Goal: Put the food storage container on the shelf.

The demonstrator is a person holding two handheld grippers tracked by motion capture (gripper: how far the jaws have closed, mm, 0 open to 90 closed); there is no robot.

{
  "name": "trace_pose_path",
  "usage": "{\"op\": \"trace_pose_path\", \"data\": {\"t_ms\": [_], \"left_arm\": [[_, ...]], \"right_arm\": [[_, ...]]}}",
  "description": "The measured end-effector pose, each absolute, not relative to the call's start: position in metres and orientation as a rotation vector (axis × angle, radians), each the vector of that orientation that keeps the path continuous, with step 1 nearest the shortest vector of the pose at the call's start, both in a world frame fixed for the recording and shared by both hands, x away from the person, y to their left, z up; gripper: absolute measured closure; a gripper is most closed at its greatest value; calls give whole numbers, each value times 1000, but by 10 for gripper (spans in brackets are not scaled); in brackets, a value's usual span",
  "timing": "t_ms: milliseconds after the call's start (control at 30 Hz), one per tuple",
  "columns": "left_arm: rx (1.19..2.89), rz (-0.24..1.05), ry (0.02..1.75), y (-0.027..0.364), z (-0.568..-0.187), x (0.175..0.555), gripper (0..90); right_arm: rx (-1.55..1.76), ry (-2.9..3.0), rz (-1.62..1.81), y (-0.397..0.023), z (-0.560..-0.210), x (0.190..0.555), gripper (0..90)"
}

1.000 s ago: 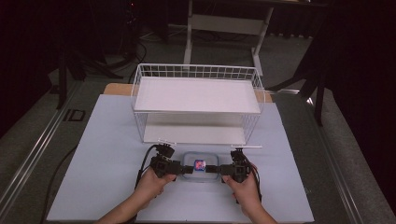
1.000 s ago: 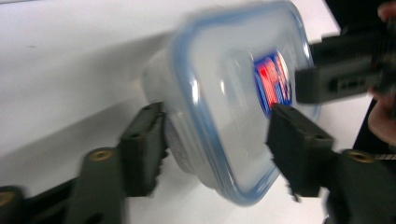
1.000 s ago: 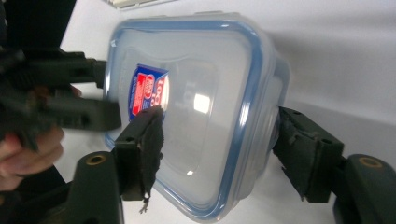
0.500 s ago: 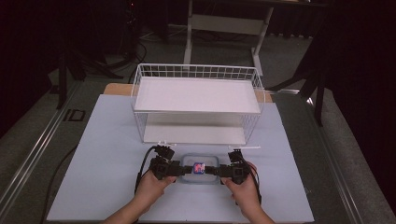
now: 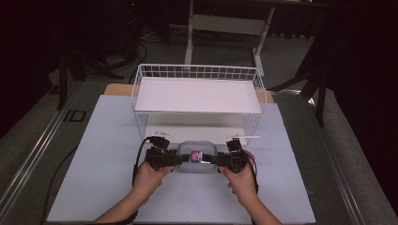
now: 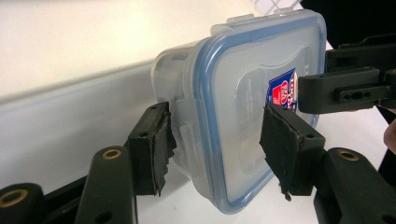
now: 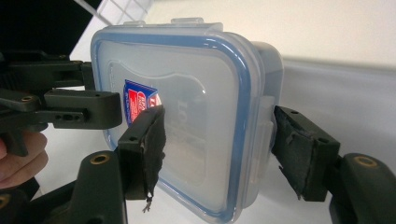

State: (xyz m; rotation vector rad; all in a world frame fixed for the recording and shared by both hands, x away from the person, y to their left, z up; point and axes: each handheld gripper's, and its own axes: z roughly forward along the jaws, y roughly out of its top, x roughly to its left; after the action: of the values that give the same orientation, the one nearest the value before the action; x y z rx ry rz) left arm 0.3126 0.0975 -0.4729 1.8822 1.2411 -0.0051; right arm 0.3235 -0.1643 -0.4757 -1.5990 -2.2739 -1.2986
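A clear plastic food container (image 5: pixel 198 161) with a blue-rimmed lid and a red-and-blue label hangs between my two grippers, just in front of the wire rack. My left gripper (image 5: pixel 180 158) holds its left end and my right gripper (image 5: pixel 213 159) its right end. In the left gripper view the container (image 6: pixel 243 107) sits between my left gripper's (image 6: pixel 217 144) pads, one on the lid and one on the underside. In the right gripper view my right gripper (image 7: pixel 224 142) clamps the container (image 7: pixel 196 116) the same way, with the other gripper (image 7: pixel 70 109) across the lid.
A white wire rack (image 5: pixel 197 93) with an upper shelf stands on the pale sheet (image 5: pixel 94 164) just beyond the container. Its lower level (image 5: pixel 197 129) opens toward me. Dark floor and desk legs lie behind the table.
Both hands have lifted the container a little off the sheet, still gripped at both ends.
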Motion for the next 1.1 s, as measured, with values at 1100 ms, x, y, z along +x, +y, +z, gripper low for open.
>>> {"op": "trace_pose_path", "data": {"t_ms": [1100], "left_arm": [[1803,10,1263,96,-501,383,450]], "right_arm": [[-1722,-2201,-1421,-163,-497,393,360]]}}
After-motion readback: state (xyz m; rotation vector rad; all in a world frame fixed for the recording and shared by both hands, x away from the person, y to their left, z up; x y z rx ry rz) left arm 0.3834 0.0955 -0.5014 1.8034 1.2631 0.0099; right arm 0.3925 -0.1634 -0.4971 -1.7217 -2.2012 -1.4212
